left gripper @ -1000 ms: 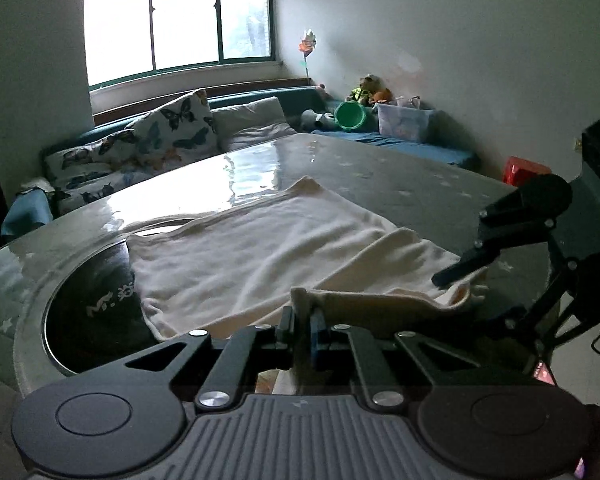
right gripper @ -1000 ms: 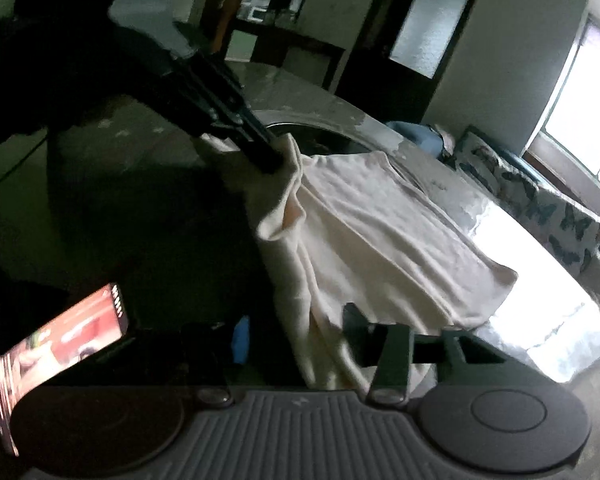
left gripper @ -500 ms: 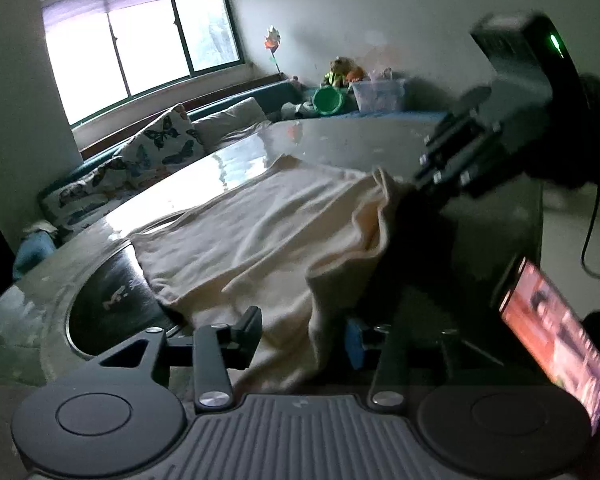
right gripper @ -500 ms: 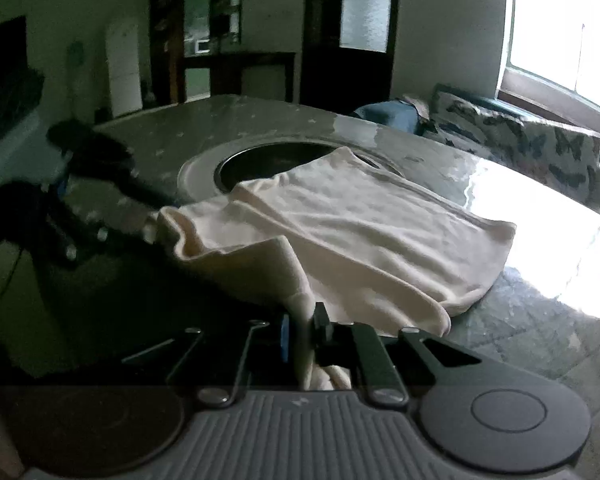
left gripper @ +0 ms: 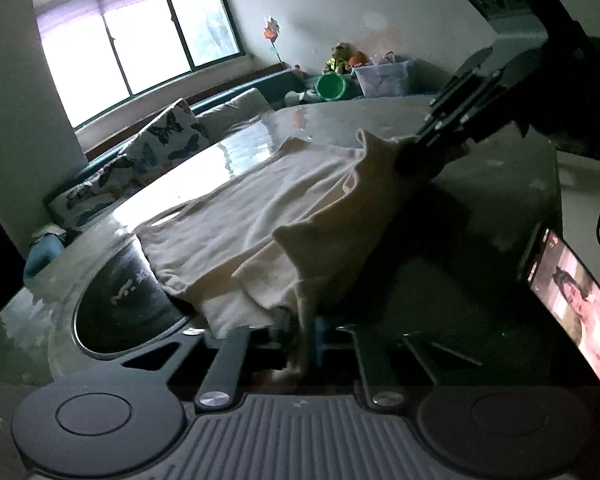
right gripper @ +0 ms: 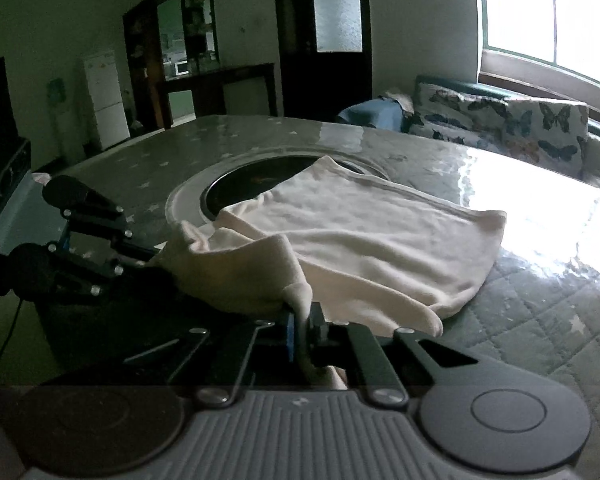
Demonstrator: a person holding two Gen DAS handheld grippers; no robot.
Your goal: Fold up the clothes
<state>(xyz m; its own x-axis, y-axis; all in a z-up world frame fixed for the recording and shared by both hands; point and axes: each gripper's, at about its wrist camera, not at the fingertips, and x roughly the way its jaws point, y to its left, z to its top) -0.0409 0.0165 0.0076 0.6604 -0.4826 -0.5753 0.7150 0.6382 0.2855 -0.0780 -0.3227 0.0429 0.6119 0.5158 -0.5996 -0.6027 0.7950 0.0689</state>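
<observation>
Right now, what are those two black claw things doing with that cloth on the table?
A person is folding a cream cloth on the table, with a claw in each hand. The left claw and the right claw have each just closed and are pinching the near edge of the cloth. That edge is lifted off the table; the rest lies flat, partly over a dark round inset.

Black left gripper point(left gripper: 299, 330), blue pads point(left gripper: 320, 336), silver screws.
</observation>
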